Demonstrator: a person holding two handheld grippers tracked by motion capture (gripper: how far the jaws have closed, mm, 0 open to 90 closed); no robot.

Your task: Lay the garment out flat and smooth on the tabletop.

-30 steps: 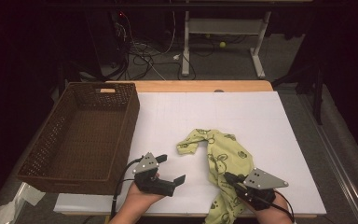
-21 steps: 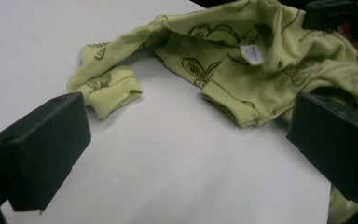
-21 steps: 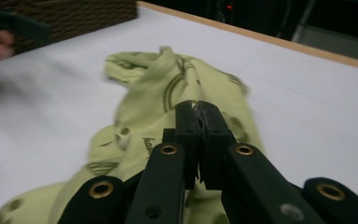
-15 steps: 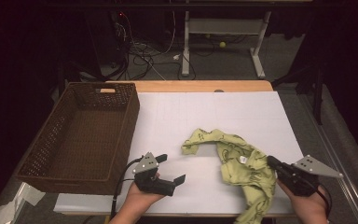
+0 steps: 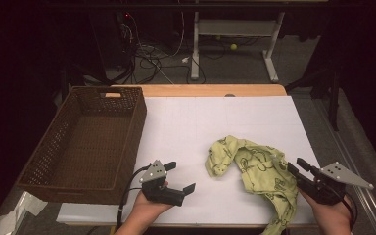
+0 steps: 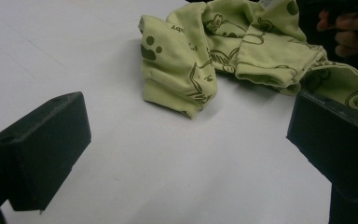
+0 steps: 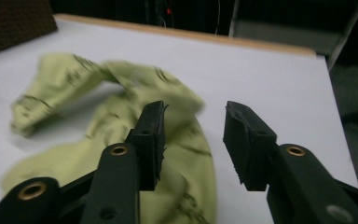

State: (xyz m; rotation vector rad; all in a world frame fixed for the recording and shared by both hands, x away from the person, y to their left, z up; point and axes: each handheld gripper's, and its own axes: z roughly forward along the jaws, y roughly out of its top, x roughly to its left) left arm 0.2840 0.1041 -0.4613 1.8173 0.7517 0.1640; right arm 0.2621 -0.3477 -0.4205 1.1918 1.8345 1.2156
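A light green cloth (image 5: 254,169) with dark prints lies crumpled on the white table top (image 5: 200,122), and one end hangs over the front edge. My right gripper (image 5: 296,165) is at the cloth's right side. Its jaws have just been opening and stand apart over the cloth (image 7: 121,84) with nothing pinched between them (image 7: 196,109). My left gripper (image 5: 181,176) rests on the table to the cloth's left. It is open and points at the cloth (image 6: 182,70), with bare table between its jaws (image 6: 189,121).
A brown woven basket (image 5: 68,188) stands at the table's left side, with nothing inside. Behind the table are cables and a white desk frame (image 5: 196,44) on the floor. The person's other hand (image 6: 349,32) shows beyond the cloth.
My right gripper pulled the cloth to the right along the front edge, then opened and let go of it. The left gripper stayed put.
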